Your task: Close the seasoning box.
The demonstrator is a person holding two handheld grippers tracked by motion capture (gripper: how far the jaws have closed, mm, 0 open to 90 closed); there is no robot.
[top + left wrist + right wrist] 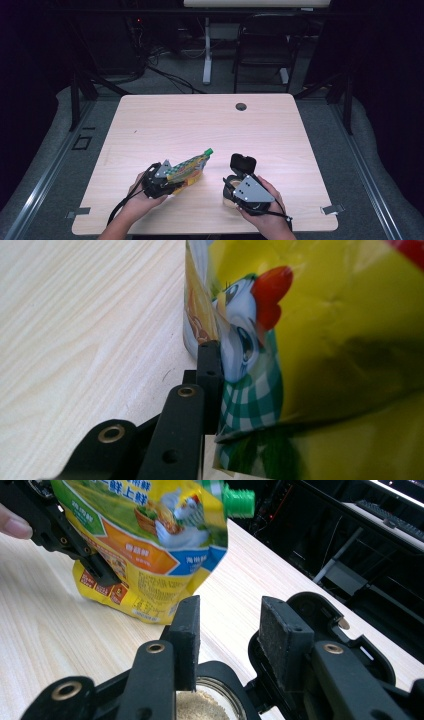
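The left tongs [167, 181] clamp the lower end of a yellow spouted pouch [189, 168] above the tabletop [200, 125], its long axis running toward two o'clock, green cap [208, 151] uppermost. The right tongs [227, 630] stand apart over an open glass jar [207, 705], the pouch at their ten o'clock. The jar is largely hidden; its grainy contents cannot be identified.
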